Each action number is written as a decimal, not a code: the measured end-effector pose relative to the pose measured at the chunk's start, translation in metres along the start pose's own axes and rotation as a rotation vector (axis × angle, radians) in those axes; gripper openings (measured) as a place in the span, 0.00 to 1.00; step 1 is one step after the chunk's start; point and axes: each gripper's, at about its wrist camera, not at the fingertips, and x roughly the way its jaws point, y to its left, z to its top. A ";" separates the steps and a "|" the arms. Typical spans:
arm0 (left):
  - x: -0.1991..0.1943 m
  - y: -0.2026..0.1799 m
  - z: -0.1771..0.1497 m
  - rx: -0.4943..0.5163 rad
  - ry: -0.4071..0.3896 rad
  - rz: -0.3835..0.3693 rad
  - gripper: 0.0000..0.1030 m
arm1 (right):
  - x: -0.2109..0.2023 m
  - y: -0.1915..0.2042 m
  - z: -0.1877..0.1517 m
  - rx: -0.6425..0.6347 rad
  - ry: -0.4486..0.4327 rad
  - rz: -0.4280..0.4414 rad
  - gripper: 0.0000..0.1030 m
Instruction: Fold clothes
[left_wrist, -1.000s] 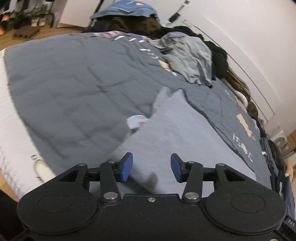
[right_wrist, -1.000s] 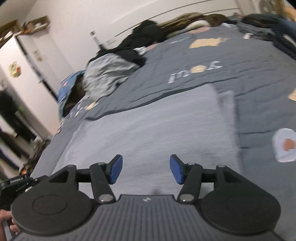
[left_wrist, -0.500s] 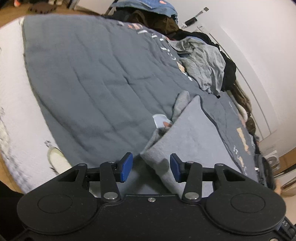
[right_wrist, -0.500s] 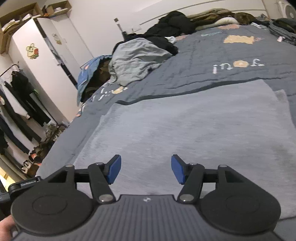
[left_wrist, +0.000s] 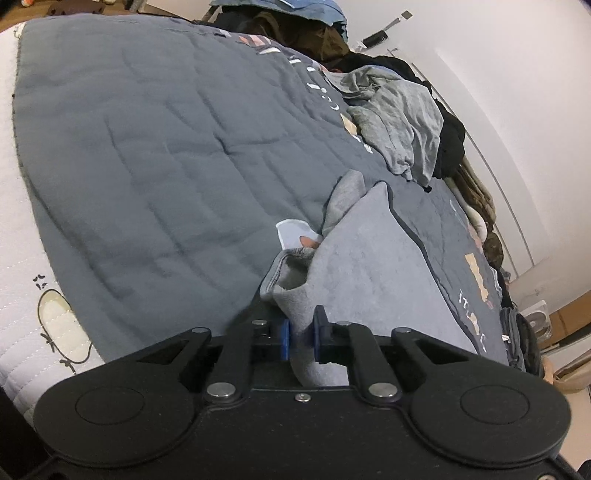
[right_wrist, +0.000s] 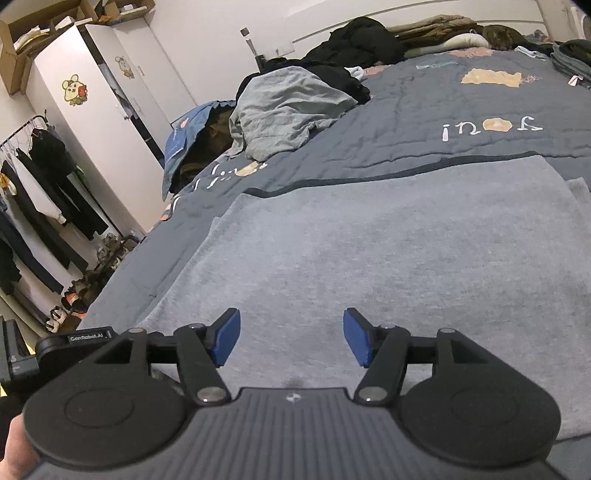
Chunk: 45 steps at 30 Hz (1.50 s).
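1. The grey sweater (left_wrist: 369, 266) is lying spread on the bed (left_wrist: 166, 155).
2. The left tongs (left_wrist: 300, 338) are pinching its near edge.
3. The right tongs (right_wrist: 291, 341) are hovering wide above it.
4. Soft, limp fabric is likely sagging; grip hems or corners.

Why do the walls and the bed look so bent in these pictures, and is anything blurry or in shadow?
Left wrist view: fisheye bends the wall line; sharp; the left gripper throws a soft shadow on the quilt beside the grey garment. Right wrist view: the wardrobe leans, corners darken; even light, no glare, under the right gripper.
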 end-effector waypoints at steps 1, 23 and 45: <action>0.001 -0.002 0.000 0.005 0.005 0.011 0.12 | 0.000 0.000 0.000 -0.001 0.001 -0.002 0.59; 0.023 -0.017 -0.003 0.106 -0.004 0.063 0.25 | -0.026 0.027 0.000 -0.325 -0.176 -0.144 0.61; 0.012 -0.117 -0.080 0.887 -0.148 0.043 0.10 | -0.039 -0.026 0.030 0.056 -0.088 -0.006 0.61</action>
